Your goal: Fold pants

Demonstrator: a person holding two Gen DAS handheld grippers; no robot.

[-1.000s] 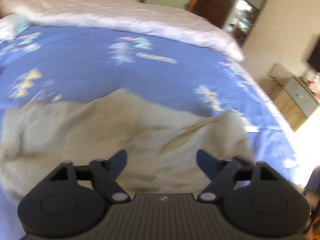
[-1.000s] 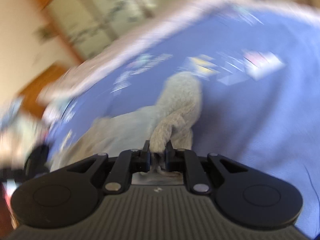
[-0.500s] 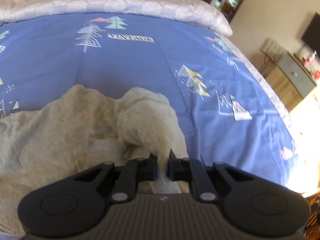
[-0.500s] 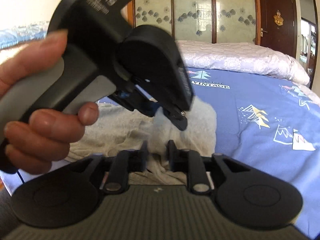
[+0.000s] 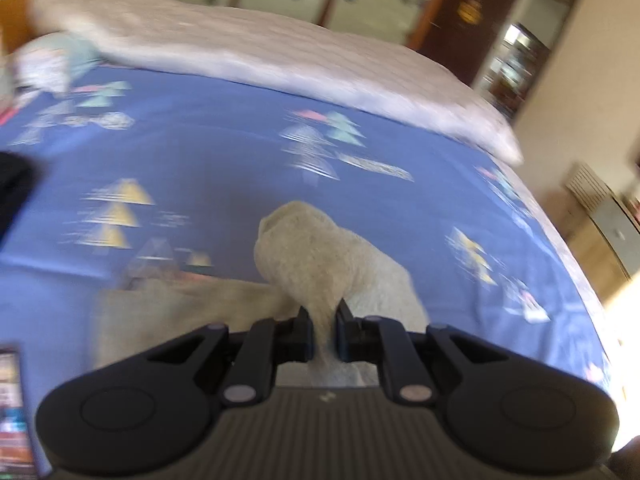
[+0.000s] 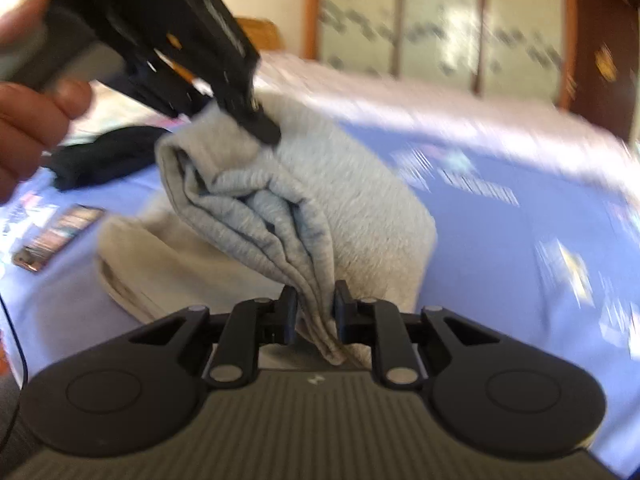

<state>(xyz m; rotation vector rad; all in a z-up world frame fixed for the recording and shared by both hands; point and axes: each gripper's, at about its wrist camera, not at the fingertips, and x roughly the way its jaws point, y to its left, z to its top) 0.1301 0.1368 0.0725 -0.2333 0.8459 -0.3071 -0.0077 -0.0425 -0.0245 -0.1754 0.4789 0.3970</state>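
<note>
Lifting: grey pants [image 6: 352, 208] off the blue bedsheet [image 5: 224, 168].
Left gripper [image 5: 323, 334]: clamped on a bunched fold.
Right gripper [image 6: 315, 312]: closing on hem.

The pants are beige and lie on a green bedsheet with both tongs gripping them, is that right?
Not quite: the bedsheet is blue, not green, as the left wrist view shows. The beige pants lie on it, gripped by the left tongs and the closing right tongs.

Blue patterned bed [image 5: 224, 152], grey pants [image 6: 168, 256], black garment [image 6: 100, 160], phone [image 6: 56, 236], white quilt [image 5: 248, 52]
</note>
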